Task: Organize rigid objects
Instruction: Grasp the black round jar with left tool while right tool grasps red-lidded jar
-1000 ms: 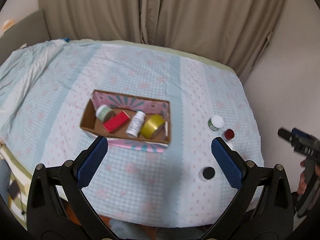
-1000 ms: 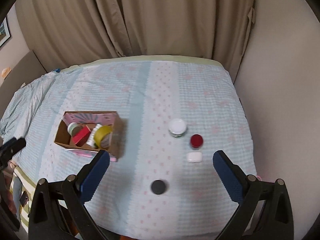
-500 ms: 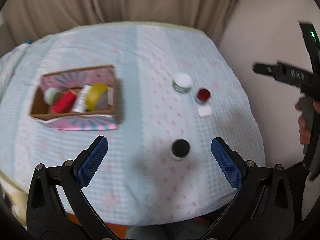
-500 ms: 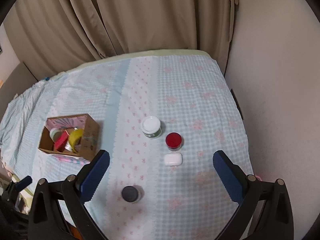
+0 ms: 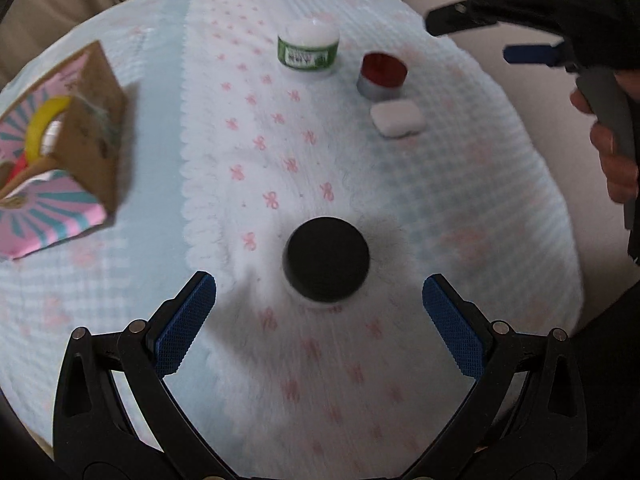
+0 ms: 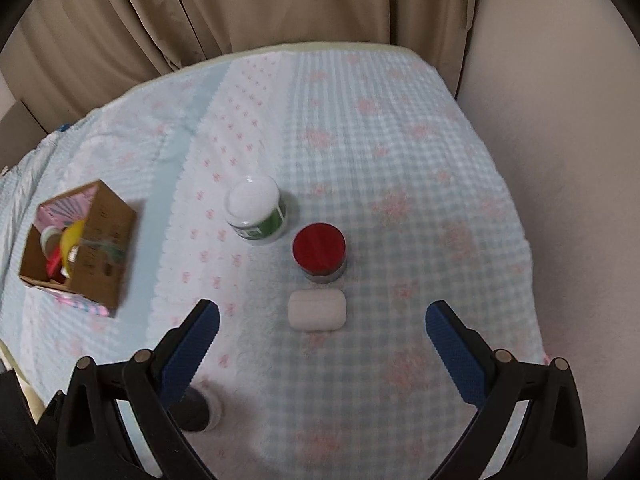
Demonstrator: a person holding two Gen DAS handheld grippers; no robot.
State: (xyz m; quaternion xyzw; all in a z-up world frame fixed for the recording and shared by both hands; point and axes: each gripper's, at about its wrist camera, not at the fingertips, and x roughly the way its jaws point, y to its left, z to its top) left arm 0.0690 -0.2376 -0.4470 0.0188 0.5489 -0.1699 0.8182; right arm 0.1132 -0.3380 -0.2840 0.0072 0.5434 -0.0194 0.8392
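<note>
A black-lidded jar (image 5: 326,260) stands on the checked cloth just ahead of my open left gripper (image 5: 320,320); it also shows behind my right gripper's left finger (image 6: 198,410). A white-lidded green jar (image 5: 309,49) (image 6: 256,210), a red-lidded jar (image 5: 382,76) (image 6: 320,252) and a small white case (image 5: 397,120) (image 6: 317,310) lie further on. My right gripper (image 6: 322,344) is open and empty, hovering just short of the white case. The cardboard box (image 5: 76,128) (image 6: 86,246) at the left holds several items, among them a yellow tape roll.
The table's pale blue cloth (image 6: 400,128) ends at a curtain (image 6: 280,0) behind and a wall (image 6: 560,120) on the right. The person's hand with the right gripper (image 5: 592,60) shows at the right of the left wrist view.
Both grippers have moved right and down toward the loose items. The black-lidded jar now sits close ahead of the left gripper, and the white case close ahead of the right. Both stay open.
</note>
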